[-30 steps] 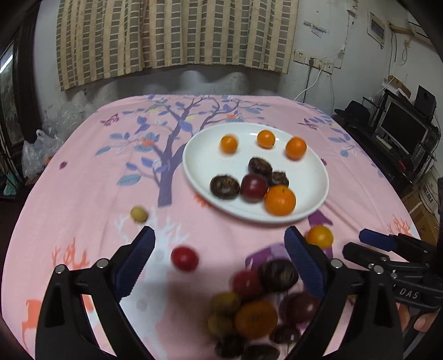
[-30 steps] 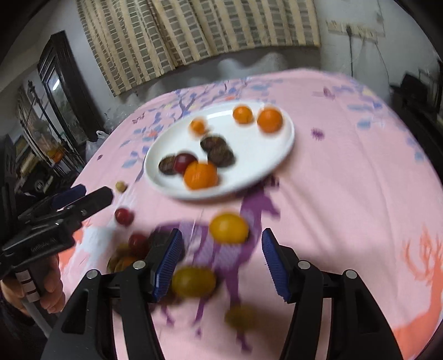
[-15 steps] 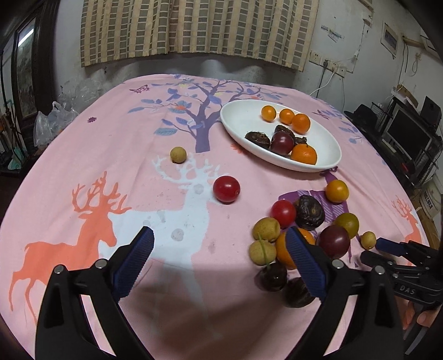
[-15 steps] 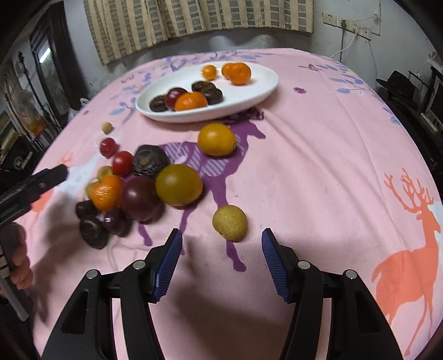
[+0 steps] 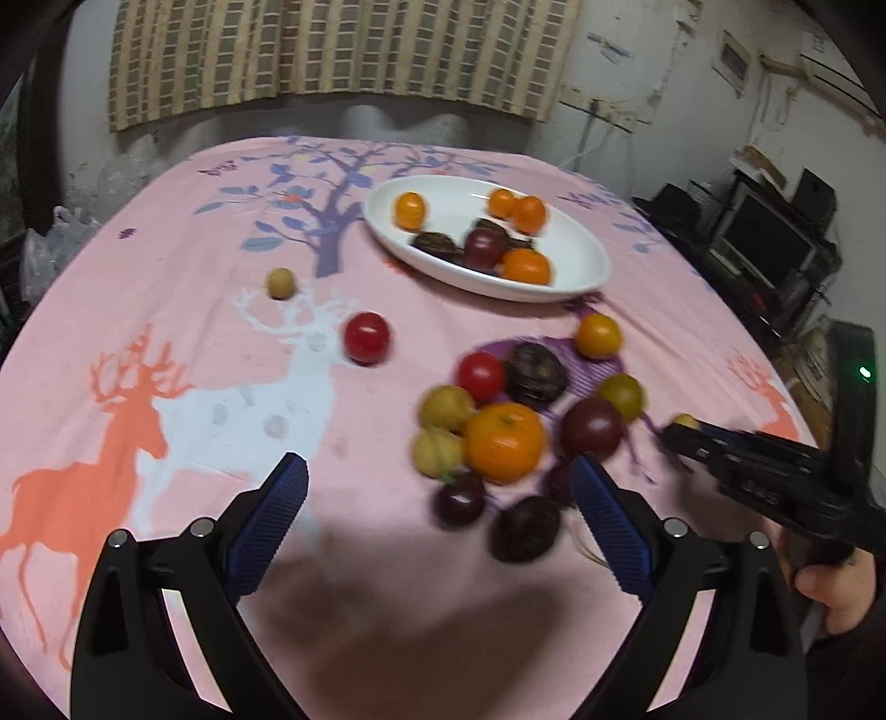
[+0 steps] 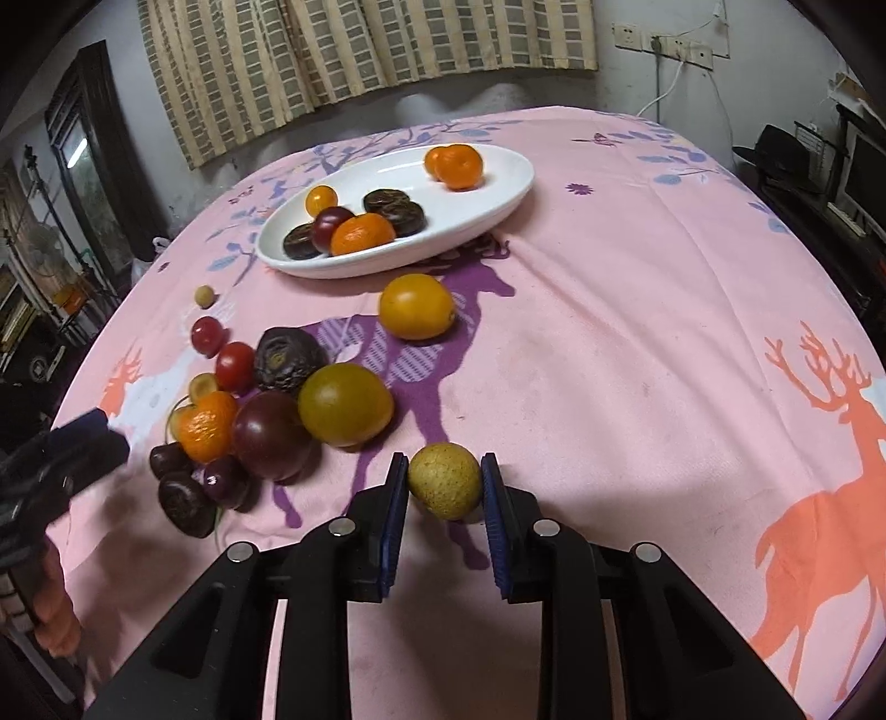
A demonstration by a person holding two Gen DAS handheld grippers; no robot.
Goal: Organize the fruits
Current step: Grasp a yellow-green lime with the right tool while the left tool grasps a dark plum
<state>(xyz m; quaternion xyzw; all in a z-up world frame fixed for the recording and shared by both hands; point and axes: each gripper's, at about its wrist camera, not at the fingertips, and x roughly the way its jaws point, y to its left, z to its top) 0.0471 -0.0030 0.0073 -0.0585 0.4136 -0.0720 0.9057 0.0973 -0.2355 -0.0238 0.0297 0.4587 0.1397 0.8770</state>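
- A lived-in room of a home, by the look of it.
- A table under a pink cloth (image 6: 637,332) printed with deer and trees carries a white plate (image 6: 498,194) and loose fruit.
- A checked curtain (image 5: 332,50) hangs on the back wall.
- A wall socket (image 6: 653,41) with a trailing cord, a monitor (image 5: 769,243) on a cluttered stand, and a dark wooden cabinet (image 6: 94,166) line the sides.

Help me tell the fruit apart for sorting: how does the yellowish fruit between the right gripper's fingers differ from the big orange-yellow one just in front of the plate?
The yellowish fruit is dull, speckled and smaller; the orange-yellow fruit is glossy, smooth and larger. The yellowish fruit sits between the right gripper pads, which are closed in on it, while the orange-yellow one lies free on the cloth near the white plate. Both are roundish and off the plate.
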